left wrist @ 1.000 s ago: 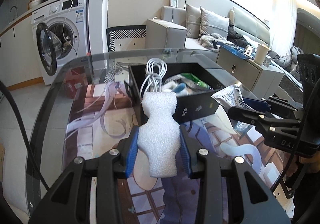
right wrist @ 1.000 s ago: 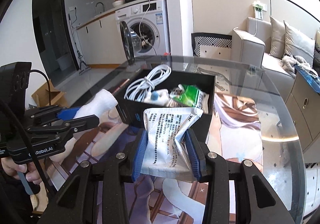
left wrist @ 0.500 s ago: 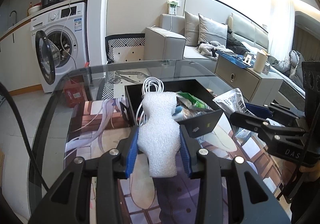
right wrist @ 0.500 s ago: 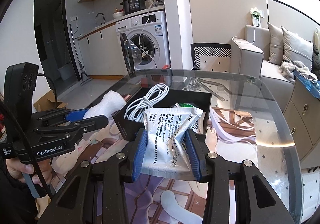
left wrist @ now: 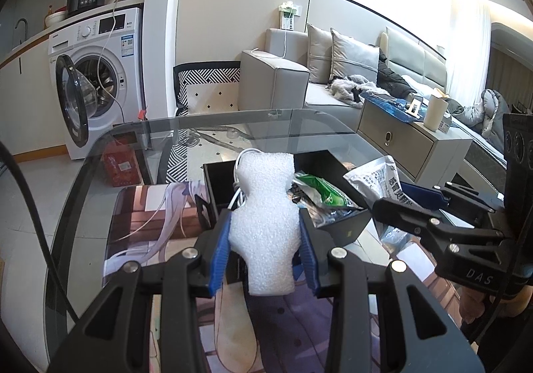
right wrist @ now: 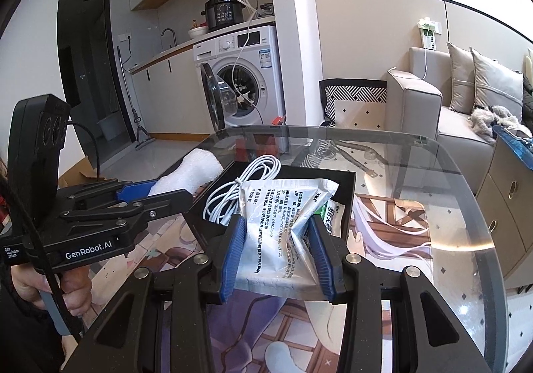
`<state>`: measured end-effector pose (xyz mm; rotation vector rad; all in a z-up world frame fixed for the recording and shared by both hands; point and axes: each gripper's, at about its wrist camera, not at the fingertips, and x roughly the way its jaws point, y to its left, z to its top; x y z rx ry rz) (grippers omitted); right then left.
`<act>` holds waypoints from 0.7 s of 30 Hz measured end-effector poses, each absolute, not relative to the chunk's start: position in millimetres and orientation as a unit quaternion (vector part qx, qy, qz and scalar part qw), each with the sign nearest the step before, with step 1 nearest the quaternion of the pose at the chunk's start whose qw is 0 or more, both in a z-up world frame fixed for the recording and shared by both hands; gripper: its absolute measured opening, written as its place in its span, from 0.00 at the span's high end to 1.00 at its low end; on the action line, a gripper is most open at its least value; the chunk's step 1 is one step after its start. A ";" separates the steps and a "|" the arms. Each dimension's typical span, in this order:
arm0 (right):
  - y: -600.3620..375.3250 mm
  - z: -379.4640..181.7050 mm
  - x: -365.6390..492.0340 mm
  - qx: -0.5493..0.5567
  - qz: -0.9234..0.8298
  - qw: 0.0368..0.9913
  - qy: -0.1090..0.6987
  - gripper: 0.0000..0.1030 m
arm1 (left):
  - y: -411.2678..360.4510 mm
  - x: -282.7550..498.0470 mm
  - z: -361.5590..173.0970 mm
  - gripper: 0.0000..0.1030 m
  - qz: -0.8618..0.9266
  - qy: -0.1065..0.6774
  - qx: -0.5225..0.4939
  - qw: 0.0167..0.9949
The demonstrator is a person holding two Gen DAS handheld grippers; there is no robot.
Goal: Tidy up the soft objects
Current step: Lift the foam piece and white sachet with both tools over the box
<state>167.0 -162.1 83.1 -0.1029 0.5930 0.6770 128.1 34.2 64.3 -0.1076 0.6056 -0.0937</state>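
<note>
Foam piece (left wrist: 263, 226) is sitting pinched in your left gripper (left wrist: 265, 249), printed pouch (right wrist: 283, 233) clamped in your right gripper (right wrist: 278, 253), both hovering at the black box (right wrist: 346, 203) on the worktop (right wrist: 433, 206); release inside it next.

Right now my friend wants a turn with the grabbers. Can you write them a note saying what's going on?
Left gripper: shut on the white foam piece, held up in front of the black box.
Right gripper: shut on the silver printed pouch, also held near the box.
In the box: white cable, green packet.
Done: both soft things gripped.
Left: probably drop each one into the box, then let go.
</note>
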 end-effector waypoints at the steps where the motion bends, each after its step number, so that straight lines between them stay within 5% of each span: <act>1: -161.5 83.2 169.0 -0.049 0.327 0.899 0.286 0.61 | 34.6 127.4 63.9 0.64 -0.046 0.298 -0.053 0.952; 21: -146.4 67.7 226.5 -0.038 0.323 0.892 0.313 0.61 | 29.7 187.5 59.9 0.64 -0.055 0.314 -0.050 0.947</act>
